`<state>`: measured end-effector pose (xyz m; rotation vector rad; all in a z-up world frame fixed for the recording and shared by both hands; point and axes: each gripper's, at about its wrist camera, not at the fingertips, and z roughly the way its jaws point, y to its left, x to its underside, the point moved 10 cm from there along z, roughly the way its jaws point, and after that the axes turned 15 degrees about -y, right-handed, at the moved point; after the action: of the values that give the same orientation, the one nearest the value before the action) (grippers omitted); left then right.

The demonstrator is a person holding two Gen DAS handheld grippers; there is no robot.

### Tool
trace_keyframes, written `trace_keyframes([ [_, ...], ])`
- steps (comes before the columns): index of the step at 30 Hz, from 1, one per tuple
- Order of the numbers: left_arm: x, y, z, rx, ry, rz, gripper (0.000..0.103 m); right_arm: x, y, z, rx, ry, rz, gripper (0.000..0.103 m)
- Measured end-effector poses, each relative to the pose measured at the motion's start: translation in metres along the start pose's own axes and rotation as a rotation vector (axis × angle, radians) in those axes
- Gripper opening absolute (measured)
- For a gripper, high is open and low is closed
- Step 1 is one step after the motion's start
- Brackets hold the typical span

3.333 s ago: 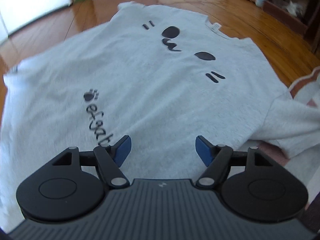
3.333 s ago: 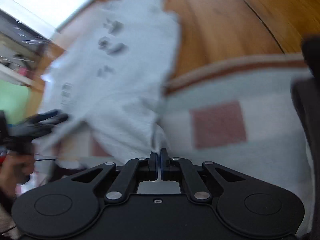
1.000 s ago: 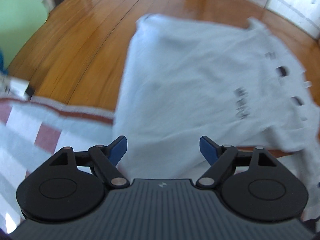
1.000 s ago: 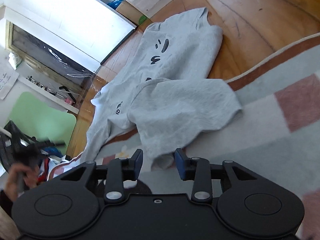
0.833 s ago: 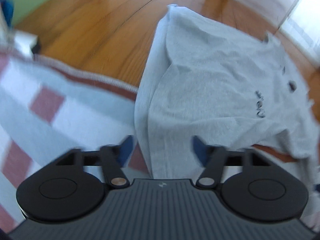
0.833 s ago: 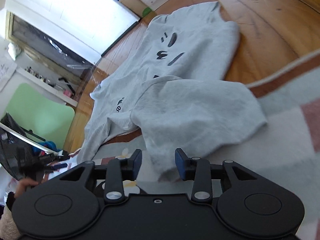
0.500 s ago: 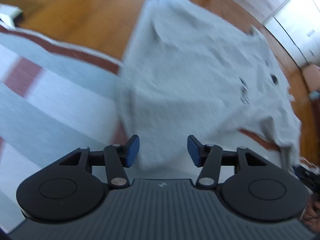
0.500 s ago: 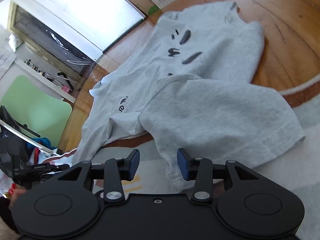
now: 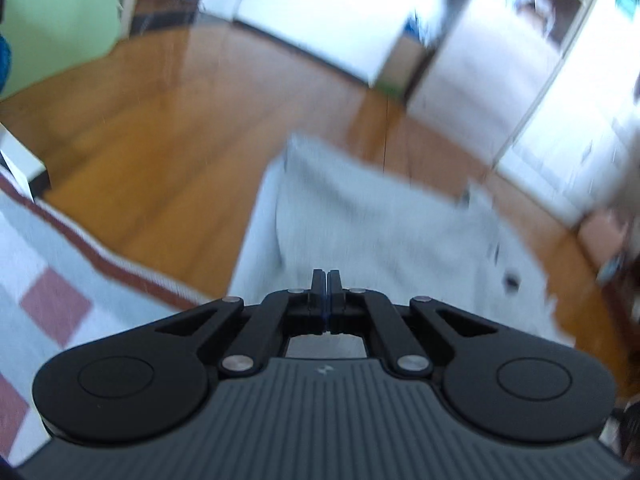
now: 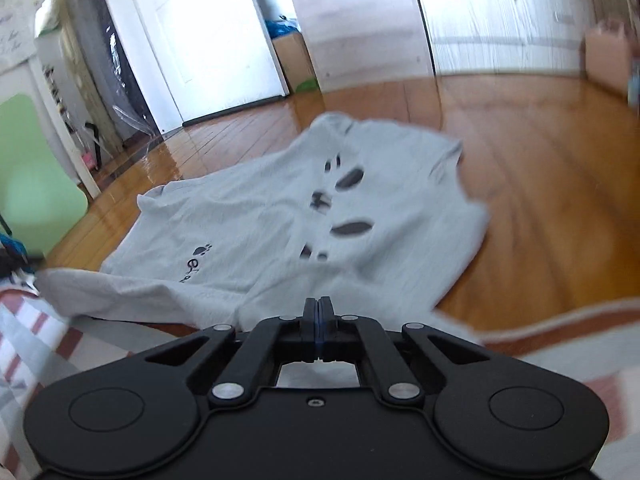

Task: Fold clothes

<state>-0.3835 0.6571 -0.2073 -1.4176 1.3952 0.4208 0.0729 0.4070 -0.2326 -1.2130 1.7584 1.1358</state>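
Left wrist view: your left claw (image 9: 325, 280) is clamped fully together over the near edge of the grey T-shirt (image 9: 360, 224), apparently pinching it.

Right wrist view: your right claw (image 10: 318, 307) is likewise pressed together on the T-shirt's near hem. The shirt lies print-up across the wooden floor (image 10: 540, 200) beyond the rug (image 10: 560, 344).

A fold appears in hand: carry both held edges evenly over the print.

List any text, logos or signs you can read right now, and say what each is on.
"e" followed by a letter cut off by a fold, under a paw print: black print on the grey shirt.
Cat-face marks on the same shirt: a picture, no words.
Paper on the wall: writing too blurred to read.
Left view: nothing readable, all blurred.
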Motion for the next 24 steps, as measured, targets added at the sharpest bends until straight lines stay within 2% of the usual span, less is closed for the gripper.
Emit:
trace_keyframes([
  [3,-0.003,0.012,-0.002,0.002,0.003,-0.056,0.0,0.008,0.015,-0.005,-0.041,0.085,-0.122,0.003],
  [4,0.009,0.015,0.0,-0.008,0.053,-0.07,0.0,0.013,0.021,-0.005,-0.056,0.116,-0.167,0.007],
  [6,0.034,0.021,0.003,-0.04,0.142,-0.089,0.0,0.027,0.037,0.0,-0.07,0.157,-0.254,0.008],
  [8,0.054,0.023,0.005,-0.074,0.202,-0.091,0.003,0.041,0.05,0.009,-0.087,0.188,-0.306,0.015],
  [10,0.056,0.026,0.007,-0.11,0.206,-0.058,0.005,0.048,0.058,0.023,-0.081,0.197,-0.352,0.026],
  [12,0.054,0.027,0.011,-0.141,0.191,-0.006,0.014,0.049,0.064,0.036,-0.077,0.186,-0.392,0.033],
  [14,0.052,0.03,0.016,-0.176,0.176,0.039,0.043,0.049,0.07,0.049,-0.083,0.188,-0.421,0.063],
  [15,0.052,0.034,0.022,-0.191,0.172,0.048,0.047,0.052,0.073,0.056,-0.097,0.207,-0.436,0.064],
  [16,0.054,0.037,0.025,-0.205,0.171,0.049,0.048,0.057,0.077,0.063,-0.12,0.235,-0.462,0.063],
  [18,0.058,0.042,0.027,-0.221,0.184,0.039,0.048,0.063,0.08,0.068,-0.14,0.261,-0.576,0.019],
  [19,0.06,0.044,0.029,-0.228,0.191,0.034,0.048,0.061,0.081,0.067,-0.144,0.257,-0.617,0.004],
  [22,0.061,0.053,0.027,-0.247,0.198,0.003,0.048,0.032,0.077,0.046,-0.166,0.177,-0.513,0.004],
  [24,0.063,0.052,0.024,-0.227,0.213,-0.001,0.048,0.021,0.07,0.031,-0.158,0.154,-0.463,0.004],
])
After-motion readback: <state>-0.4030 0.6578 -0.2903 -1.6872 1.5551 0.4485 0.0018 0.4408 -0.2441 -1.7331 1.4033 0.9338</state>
